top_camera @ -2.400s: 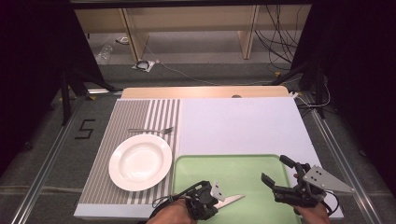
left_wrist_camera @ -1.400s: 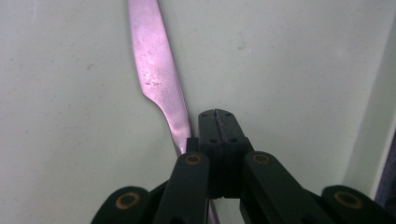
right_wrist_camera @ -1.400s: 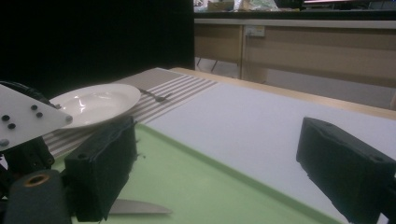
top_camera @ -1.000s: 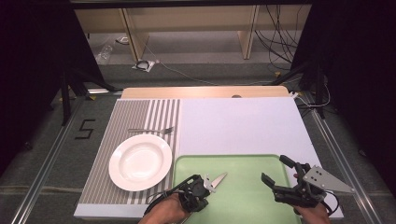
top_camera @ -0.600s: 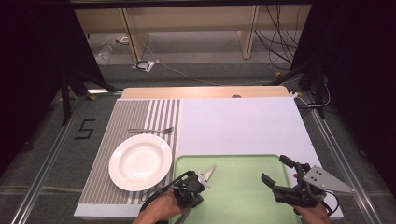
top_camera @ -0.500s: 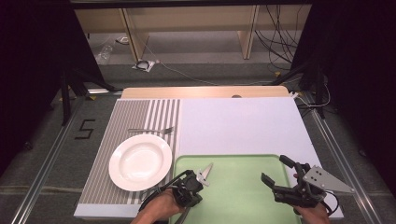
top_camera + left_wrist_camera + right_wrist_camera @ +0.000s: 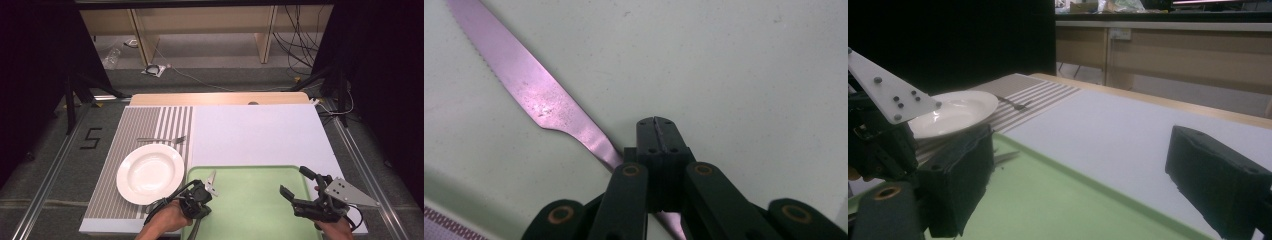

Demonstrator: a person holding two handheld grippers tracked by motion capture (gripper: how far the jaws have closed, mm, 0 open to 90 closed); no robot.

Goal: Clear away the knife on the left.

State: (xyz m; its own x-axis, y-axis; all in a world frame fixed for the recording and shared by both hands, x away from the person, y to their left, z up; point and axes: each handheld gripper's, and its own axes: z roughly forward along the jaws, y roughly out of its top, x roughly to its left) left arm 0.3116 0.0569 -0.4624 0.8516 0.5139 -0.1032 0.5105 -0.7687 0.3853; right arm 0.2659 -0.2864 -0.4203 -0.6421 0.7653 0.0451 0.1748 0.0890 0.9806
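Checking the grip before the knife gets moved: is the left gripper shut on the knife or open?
Shut on it. In the left gripper view the left gripper has its jaws closed together on the handle of the knife, whose blade lies over the green tray.

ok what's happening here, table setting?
Looks like it. The left gripper is shut on a table knife over the green tray, close to its left edge, beside the white plate. A fork lies on the striped mat beyond the plate. The right gripper hovers open over the tray's right side, holding nothing.
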